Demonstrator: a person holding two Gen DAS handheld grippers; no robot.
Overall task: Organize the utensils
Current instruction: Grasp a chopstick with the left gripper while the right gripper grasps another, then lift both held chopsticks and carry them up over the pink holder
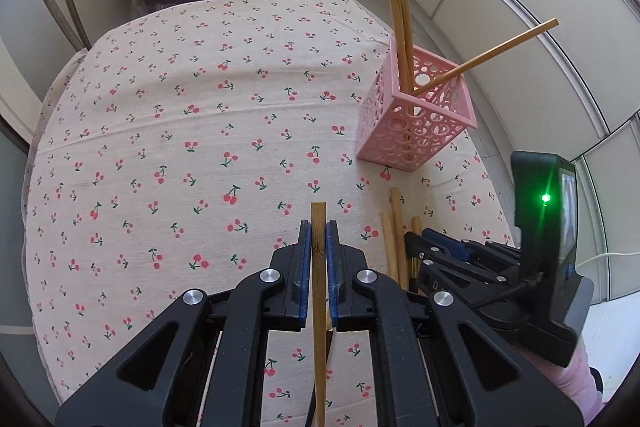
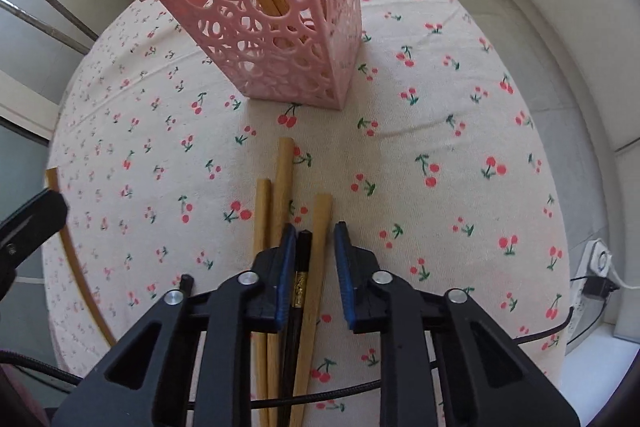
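Left tongs (image 1: 319,227): clamped on one bamboo chopstick (image 1: 319,291), lifted clear of the table (image 1: 160,147).
Pink basket (image 1: 416,119): ahead and right of the left tongs, holding four chopsticks (image 1: 396,7).
Right tongs (image 2: 312,231): slightly apart, straddling a black chopstick (image 2: 301,267) and a bamboo one (image 2: 320,227); grip not visible.
Loose chopsticks (image 2: 276,203): lying just left of the right tongs.

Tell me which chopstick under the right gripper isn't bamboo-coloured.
The black chopstick with gold markings, lying between the right gripper's jaws beside a tan chopstick; every other one there is tan.
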